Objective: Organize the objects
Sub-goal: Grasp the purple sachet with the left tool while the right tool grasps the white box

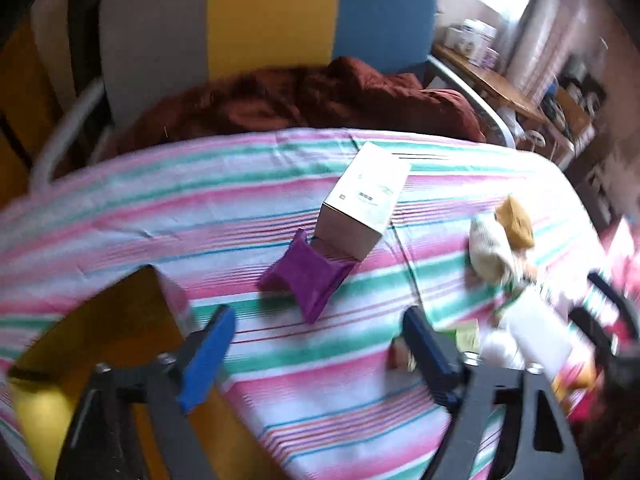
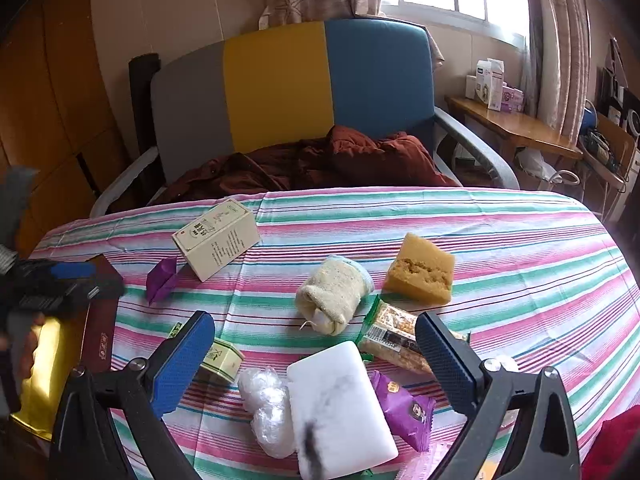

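Note:
Several small objects lie on a striped cloth [image 2: 500, 248]. My right gripper [image 2: 312, 344] is open and empty above a white foam block [image 2: 340, 404], with a rolled cream towel [image 2: 334, 292], a yellow sponge [image 2: 420, 268], a snack bar [image 2: 396, 336], a purple packet [image 2: 404, 408] and a small green box [image 2: 222, 360] around it. My left gripper [image 1: 320, 340] is open and empty, hovering short of a purple paper boat [image 1: 308, 276] and a white carton [image 1: 366, 200]. The carton [image 2: 218, 238] and boat [image 2: 162, 280] show at the left in the right wrist view.
A dark red box with a gold lining [image 2: 52, 364] sits open at the table's left edge, beside the left gripper body [image 2: 48, 284]. A crumpled plastic wrap [image 2: 266, 408] lies by the foam. A chair [image 2: 280, 88] with a maroon blanket [image 2: 320, 160] stands behind the table.

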`<action>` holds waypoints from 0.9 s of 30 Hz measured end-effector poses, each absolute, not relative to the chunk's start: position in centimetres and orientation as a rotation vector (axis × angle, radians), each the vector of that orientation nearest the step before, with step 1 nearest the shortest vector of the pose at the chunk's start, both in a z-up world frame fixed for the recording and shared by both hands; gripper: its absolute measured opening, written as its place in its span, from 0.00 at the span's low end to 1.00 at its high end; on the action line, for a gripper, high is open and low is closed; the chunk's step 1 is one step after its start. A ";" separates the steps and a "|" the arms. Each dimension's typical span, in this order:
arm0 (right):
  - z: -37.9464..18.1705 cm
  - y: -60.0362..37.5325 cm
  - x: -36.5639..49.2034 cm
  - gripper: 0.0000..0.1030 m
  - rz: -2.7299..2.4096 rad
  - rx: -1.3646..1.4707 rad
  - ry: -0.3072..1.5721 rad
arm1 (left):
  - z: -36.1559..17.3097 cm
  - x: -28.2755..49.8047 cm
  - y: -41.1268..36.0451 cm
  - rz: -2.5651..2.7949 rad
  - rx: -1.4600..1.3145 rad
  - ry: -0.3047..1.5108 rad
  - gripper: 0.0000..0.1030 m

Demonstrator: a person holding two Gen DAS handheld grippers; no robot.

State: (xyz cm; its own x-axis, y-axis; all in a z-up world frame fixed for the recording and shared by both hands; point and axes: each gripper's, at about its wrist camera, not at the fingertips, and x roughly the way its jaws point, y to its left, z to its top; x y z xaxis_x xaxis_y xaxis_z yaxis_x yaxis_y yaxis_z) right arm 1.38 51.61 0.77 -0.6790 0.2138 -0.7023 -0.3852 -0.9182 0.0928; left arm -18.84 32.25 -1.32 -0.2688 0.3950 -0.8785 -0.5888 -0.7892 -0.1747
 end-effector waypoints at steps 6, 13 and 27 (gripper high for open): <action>0.7 51.7 1.3 0.99 2.589 -1.054 0.343 | -4.1 -22.6 33.0 2.050 -1.565 -0.026 0.73; 0.8 52.1 1.5 0.99 2.583 -1.050 0.372 | -5.7 -23.9 34.4 2.052 -1.669 -0.061 0.68; 0.6 52.2 1.5 0.96 2.572 -1.062 0.375 | -7.0 -21.8 35.5 2.105 -1.568 0.115 0.34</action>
State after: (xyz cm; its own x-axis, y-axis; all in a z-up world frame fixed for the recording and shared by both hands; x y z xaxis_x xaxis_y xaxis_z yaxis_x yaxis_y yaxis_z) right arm 1.45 52.24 0.58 -0.6668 0.2019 -0.7174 -0.3982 -0.9102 0.1139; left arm -21.81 35.48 -7.01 -0.2042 0.3451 -0.9161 -0.4428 -0.8672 -0.2279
